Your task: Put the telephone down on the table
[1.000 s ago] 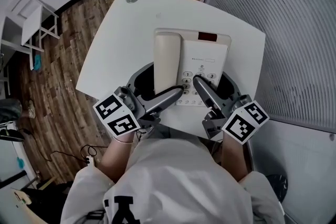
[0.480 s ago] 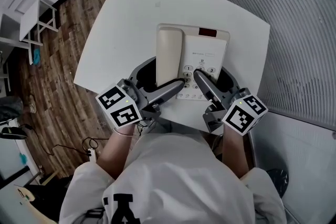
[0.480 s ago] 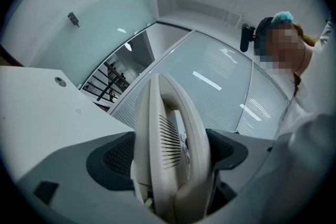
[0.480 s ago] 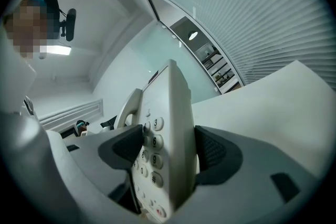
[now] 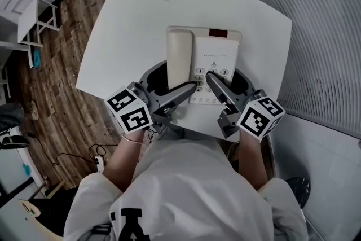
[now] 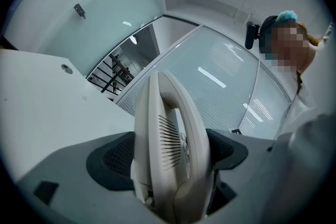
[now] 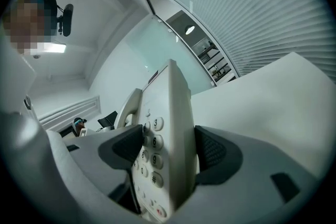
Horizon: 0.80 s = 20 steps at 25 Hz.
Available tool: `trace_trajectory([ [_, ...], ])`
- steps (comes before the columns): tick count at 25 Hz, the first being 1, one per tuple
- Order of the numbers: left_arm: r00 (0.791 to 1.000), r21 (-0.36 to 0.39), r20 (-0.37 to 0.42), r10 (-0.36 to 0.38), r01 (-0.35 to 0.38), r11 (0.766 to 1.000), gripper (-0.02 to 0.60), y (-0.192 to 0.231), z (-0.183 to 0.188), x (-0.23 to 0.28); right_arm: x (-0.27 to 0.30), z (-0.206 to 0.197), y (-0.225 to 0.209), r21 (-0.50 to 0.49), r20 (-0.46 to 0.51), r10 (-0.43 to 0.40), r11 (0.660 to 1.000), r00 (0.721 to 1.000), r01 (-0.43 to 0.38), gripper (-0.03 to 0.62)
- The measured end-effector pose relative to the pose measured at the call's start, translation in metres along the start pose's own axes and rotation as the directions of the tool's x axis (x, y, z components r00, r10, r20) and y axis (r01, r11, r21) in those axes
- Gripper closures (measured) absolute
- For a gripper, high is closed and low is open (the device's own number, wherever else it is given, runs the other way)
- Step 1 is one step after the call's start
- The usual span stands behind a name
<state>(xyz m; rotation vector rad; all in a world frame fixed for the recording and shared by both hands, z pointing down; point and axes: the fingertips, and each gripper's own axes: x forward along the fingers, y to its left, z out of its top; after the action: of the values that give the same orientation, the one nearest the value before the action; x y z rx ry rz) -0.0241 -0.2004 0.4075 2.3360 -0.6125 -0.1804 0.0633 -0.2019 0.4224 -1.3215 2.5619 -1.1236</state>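
A white, round-cornered table (image 5: pixel 130 25) stands on a wood floor (image 5: pixel 62 76), with a ribbed wall (image 5: pixel 316 36) to my right. The cream telephone (image 5: pixel 217 56) lies level over the table's near half, its handset (image 5: pixel 179 56) in the cradle. My left gripper (image 5: pixel 175 84) pinches the near edge at the handset side, and my right gripper (image 5: pixel 225 80) pinches it at the keypad (image 5: pixel 211 73). I judge the placing nearly done, with only settling and letting go left. I can't tell whether the base touches the tabletop: its underside is hidden and no cord shows.

Whether telephone (image 5: pixel 218 58) touches table (image 5: pixel 135 25) is unclear.
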Motion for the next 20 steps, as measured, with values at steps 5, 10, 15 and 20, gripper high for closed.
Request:
trace_trajectory([
  [5, 1.0, -0.025, -0.027, 0.013, -0.014, 1.0, 0.16, 0.006, -0.008, 0.0, 0.002, -0.007, -0.005, 0.003, -0.018, -0.008, 1.0, 1.0, 0.008, 0.278],
  [10, 0.998, -0.032, -0.063, 0.026, -0.028, 0.999, 0.16, 0.011, -0.017, 0.001, 0.004, -0.016, -0.012, 0.02, -0.038, -0.002, 1.0, 0.999, 0.003, 0.278],
  [15, 0.996, -0.067, -0.085, 0.032, -0.038, 0.997, 0.16, 0.017, -0.026, 0.003, 0.005, -0.024, -0.019, 0.044, -0.06, -0.013, 0.999, 0.998, 0.015, 0.278],
  [20, 0.994, -0.074, -0.104, 0.04, -0.048, 0.996, 0.16, 0.025, -0.034, 0.005, 0.008, -0.034, -0.029, 0.068, -0.06, -0.014, 0.998, 0.998, 0.018, 0.278],
])
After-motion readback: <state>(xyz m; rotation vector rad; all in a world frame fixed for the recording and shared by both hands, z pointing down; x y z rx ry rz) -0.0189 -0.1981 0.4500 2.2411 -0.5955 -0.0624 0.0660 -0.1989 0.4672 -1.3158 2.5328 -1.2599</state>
